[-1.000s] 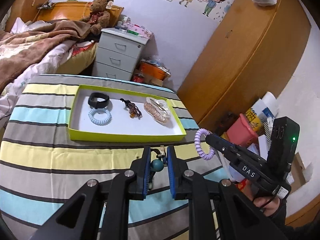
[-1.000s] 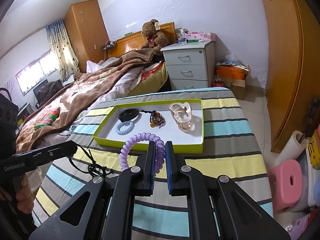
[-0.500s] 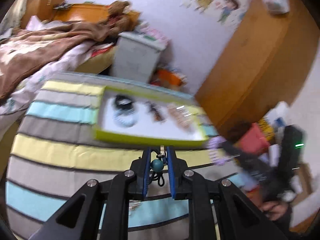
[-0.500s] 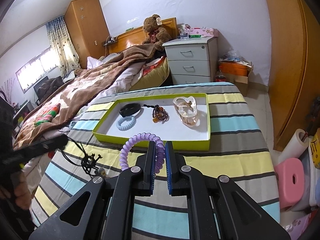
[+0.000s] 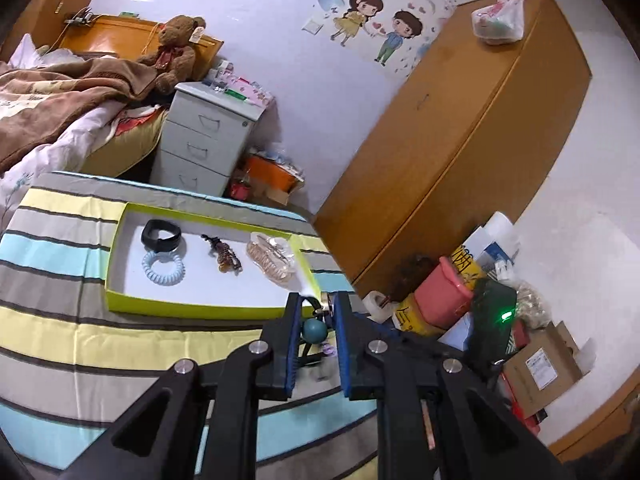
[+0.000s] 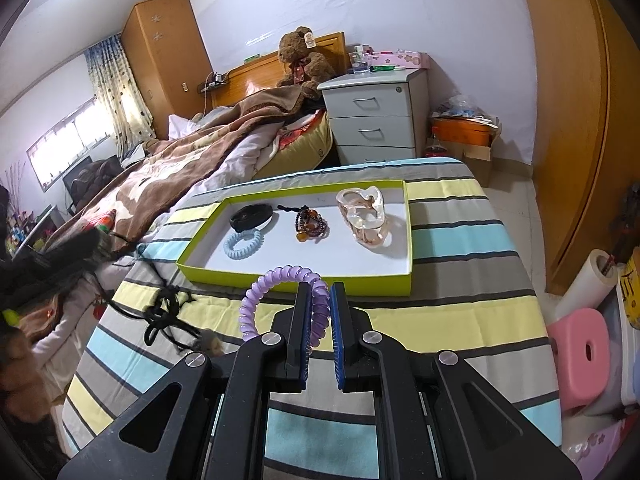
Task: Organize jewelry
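Placement is the step in hand: your right tool (image 6: 319,308) pinches the purple spiral plastic hair tie (image 6: 276,292) just short of the lime-green shallow cardboard tray (image 6: 296,282); your left tool (image 5: 314,320) pinches a teal-beaded black cord (image 5: 313,329); next, carry both over the rim

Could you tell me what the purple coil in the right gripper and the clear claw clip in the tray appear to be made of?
Purple coil hair tie: probably soft, glossy plastic; spiral ridges catch the light.
Claw clip: seemingly hard translucent plastic, pinkish, glossy; the white tray floor shows through it.
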Tool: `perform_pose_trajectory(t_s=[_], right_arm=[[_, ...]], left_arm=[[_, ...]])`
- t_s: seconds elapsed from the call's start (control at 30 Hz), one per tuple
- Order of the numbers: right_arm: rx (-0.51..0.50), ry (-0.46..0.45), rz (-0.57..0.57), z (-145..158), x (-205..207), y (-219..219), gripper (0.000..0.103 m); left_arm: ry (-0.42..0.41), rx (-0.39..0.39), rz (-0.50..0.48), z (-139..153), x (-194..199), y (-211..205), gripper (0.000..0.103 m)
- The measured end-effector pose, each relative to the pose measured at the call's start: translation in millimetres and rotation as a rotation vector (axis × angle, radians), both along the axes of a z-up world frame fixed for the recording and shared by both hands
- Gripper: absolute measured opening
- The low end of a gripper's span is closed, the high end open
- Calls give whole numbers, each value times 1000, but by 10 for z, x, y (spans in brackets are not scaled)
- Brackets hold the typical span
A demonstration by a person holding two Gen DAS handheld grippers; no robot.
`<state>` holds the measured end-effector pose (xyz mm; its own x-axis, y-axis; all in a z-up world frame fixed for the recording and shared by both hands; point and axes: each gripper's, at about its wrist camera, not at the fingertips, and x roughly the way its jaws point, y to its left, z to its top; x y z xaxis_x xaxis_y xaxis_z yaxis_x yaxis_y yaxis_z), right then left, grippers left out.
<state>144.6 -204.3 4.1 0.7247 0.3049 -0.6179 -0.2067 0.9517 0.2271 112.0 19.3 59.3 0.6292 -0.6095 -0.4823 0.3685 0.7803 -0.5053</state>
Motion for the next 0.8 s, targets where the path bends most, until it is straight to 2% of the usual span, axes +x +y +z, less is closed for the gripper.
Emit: perform_pose_trajectory(t_s=[0.03, 0.07, 0.13, 0.17, 0.23, 0.33, 0.37, 0.4, 0.43, 0.5, 0.53, 0.57, 0.6, 0.67, 0.8], right_arm=[[2, 1, -1, -9, 3, -9, 9], [1, 4, -1, -15, 7, -13, 9], [-1, 6, 3, -30, 8, -9, 9], [-4, 7, 5, -36, 8, -6, 9], [-6, 10, 6, -44, 22, -2, 9], [-2, 8, 3, -54, 29, 4, 9], [-2, 8, 2, -61, 33, 4, 9], [0, 10, 0, -70, 39, 3, 9], [1, 14, -1, -80, 51, 1, 9], [-1, 19, -3, -94, 57, 2, 9], [0, 19, 0, -98, 52, 2, 9], [-2, 16, 2, -99, 45, 1, 9], [-4, 17, 2, -98, 46, -1, 9], [-4, 20, 1, -102, 67, -10, 9], [0, 18, -3, -87, 90, -20, 9]], left_arm=[[94, 76, 73, -169, 131, 35, 17], [156, 118, 116, -330, 225, 76, 17], [247, 124, 166, -592, 295, 185, 17], [261, 159, 199, -647, 285, 210, 17], [246, 200, 231, -650, 243, 237, 17], [199, 211, 207, -513, 193, 175, 17], [161, 193, 167, -440, 154, 121, 17], [113, 138, 105, -394, 96, 96, 17], [81, 141, 70, -395, 79, 52, 17], [120, 401, 143, -546, 200, -87, 17], [174, 405, 150, -653, 276, -71, 17], [224, 342, 134, -711, 316, -25, 17], [236, 276, 117, -717, 318, 10, 17], [194, 266, 127, -630, 293, 13, 17], [112, 98, 49, -328, 210, 26, 17]])
